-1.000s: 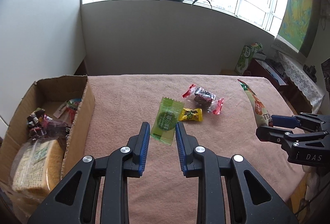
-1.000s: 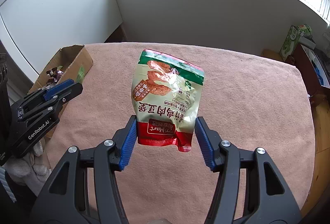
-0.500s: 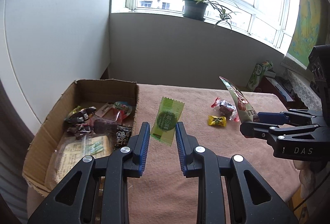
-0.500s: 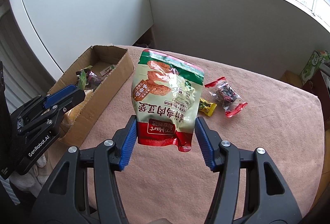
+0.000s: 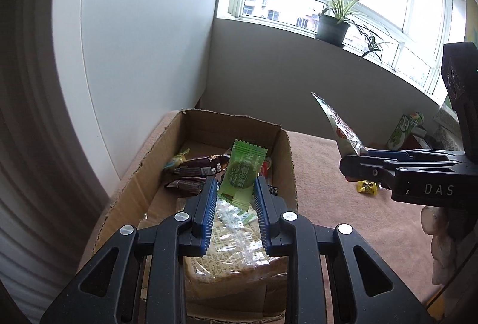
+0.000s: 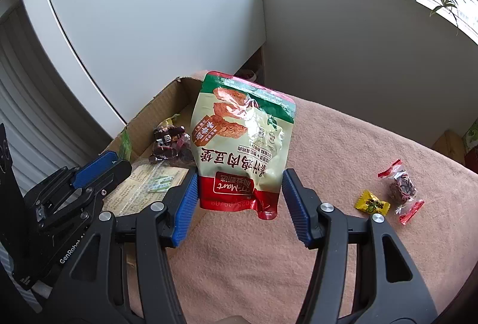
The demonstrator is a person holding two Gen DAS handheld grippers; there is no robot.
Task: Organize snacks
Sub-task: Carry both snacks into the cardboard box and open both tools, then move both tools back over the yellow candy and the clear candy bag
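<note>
My left gripper is shut on a small green packet and holds it upright in the air above the open cardboard box. To its right, my right gripper carries a large cream and red snack pouch, seen edge-on there. In the right wrist view the right gripper is shut on the pouch at its red bottom edge, over the pink cloth beside the box. The left gripper hangs over the box at the left.
The box holds a wrapped bread pack and dark snack bars. A yellow candy and a red-ended wrapped snack lie on the pink tablecloth. A green carton stands at the far right; a white wall is close behind the box.
Both grippers have swung left towards the box, each keeping its snack. The green packet now hangs over the box interior, and the pouch has come up to the box's right side.
</note>
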